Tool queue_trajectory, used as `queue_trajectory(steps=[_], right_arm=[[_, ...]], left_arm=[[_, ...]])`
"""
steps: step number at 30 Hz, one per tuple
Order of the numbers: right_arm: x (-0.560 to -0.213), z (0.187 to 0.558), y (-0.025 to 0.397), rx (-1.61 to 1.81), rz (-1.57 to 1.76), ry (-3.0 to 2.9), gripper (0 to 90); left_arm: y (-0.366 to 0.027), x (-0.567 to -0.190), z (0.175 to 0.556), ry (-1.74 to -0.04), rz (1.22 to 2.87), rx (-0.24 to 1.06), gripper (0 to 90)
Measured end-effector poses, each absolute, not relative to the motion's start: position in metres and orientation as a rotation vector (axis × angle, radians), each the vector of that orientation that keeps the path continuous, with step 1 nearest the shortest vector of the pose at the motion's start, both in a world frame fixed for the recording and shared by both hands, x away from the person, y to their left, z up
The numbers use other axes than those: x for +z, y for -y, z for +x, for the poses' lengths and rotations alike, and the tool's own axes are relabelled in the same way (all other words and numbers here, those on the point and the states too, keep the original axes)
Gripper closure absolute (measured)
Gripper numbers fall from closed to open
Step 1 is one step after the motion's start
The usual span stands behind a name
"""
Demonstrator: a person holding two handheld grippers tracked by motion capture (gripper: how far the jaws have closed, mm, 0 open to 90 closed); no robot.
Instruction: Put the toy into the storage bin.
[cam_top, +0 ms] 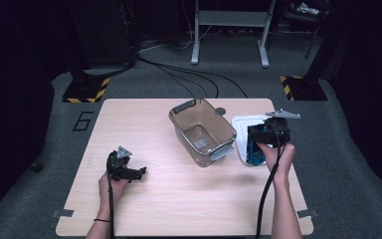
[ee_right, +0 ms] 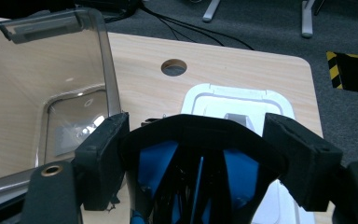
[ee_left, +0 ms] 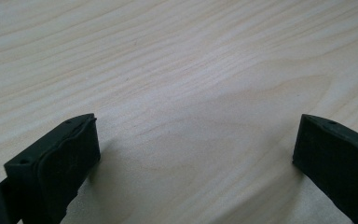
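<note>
Black-and-blue folded fabric item [ee_right: 196,172] sits clamped between our right gripper [ee_right: 200,154] jaws, above white plastic lid [ee_right: 242,100], just beside clear plastic bin [cam_top: 201,130]. We judge next: lift clear of bin rim, swing over opening, lower before release. Our left gripper [ee_left: 196,149] rests on wooden table [cam_top: 189,199], jaws apart, holding nothing.

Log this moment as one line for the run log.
right gripper: jaws clamp black-and-blue object over white lid | left gripper: open, idle on table | clear bin: empty
</note>
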State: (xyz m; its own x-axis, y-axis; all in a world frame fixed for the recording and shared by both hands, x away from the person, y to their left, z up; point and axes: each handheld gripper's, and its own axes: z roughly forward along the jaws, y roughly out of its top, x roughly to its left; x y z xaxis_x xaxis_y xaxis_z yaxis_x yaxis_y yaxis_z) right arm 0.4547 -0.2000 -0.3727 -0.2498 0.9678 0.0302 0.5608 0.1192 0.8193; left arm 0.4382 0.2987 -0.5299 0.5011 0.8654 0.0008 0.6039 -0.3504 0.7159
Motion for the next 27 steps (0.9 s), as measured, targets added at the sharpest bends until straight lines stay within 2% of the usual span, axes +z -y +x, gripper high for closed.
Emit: queue_trajectory(steps=[27], right_arm=[[-0.333, 0.474, 0.189, 0.987, 1.383, -1.837, 24.0]], left_arm=[[-0.299, -0.53, 0.438, -1.199, 2.083, 0.507, 0.4]])
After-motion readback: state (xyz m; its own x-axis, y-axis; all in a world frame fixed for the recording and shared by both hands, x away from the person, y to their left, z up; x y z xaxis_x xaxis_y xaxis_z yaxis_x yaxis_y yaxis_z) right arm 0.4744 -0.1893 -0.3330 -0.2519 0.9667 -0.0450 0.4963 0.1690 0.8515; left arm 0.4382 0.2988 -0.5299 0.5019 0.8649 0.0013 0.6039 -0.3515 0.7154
